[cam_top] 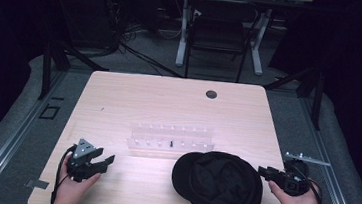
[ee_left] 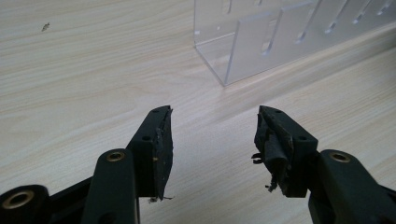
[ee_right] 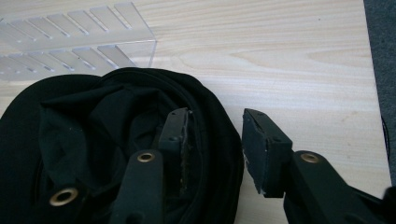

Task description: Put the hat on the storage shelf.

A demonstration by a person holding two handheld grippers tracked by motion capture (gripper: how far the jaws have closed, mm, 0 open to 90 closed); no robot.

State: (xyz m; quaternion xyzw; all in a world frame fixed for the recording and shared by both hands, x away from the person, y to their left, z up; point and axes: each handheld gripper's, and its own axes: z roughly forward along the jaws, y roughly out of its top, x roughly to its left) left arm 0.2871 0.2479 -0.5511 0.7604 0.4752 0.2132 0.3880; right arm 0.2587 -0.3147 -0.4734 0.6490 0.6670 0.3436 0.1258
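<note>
A black cloth cap (cam_top: pixel 221 186) lies crumpled at the table's front right, its brim toward the left. My right gripper (cam_top: pixel 262 171) is at the cap's right rim. In the right gripper view the right gripper (ee_right: pixel 215 116) is open: one jaw hangs over the cap (ee_right: pixel 93 121), the other over bare wood, and the cap's edge runs below the gap. My left gripper (cam_top: pixel 108 161) sits low at the front left, apart from the cap. In the left gripper view the left gripper (ee_left: pixel 212 121) is open with nothing but wood between its jaws.
A clear acrylic slotted rack (cam_top: pixel 170 138) stands mid-table behind the cap, also seen as the rack (ee_left: pixel 280 37) and the rack (ee_right: pixel 70 42). The wooden table (cam_top: pixel 144 98) has a cable hole (cam_top: pixel 211 94) at the back. A chair (cam_top: pixel 218 30) stands beyond it.
</note>
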